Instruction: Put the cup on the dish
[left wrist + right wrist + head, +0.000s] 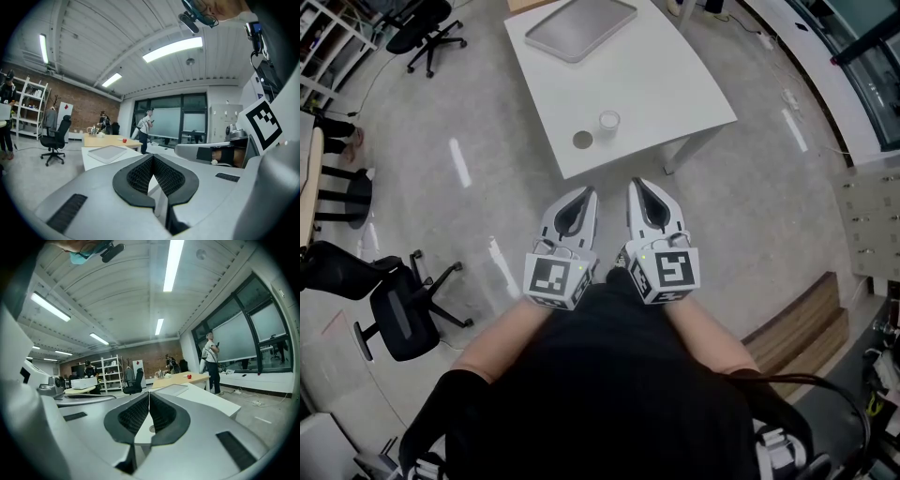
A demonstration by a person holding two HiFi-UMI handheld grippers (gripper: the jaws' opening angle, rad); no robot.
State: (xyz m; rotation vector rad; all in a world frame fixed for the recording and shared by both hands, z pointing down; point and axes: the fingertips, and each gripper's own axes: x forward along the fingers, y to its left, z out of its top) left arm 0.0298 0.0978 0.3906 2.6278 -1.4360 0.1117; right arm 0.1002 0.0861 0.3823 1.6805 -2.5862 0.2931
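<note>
A small clear cup (609,121) stands near the front edge of the white table (675,89). A little round grey-brown dish (582,141) lies just left of it, apart from it. Both grippers hang side by side over the floor, short of the table's front corner. The left gripper (585,193) is shut with nothing in it, and so is the right gripper (637,185). In the left gripper view the jaws (152,157) meet at their tips. The right gripper view shows its jaws (149,394) closed too, with the dish (153,428) glimpsed below the pads.
A grey tray (581,26) lies at the table's far end, also in the left gripper view (108,152). Black office chairs (398,314) stand at the left, and a wooden step (802,328) at the right. People stand far off by a wooden table (110,139).
</note>
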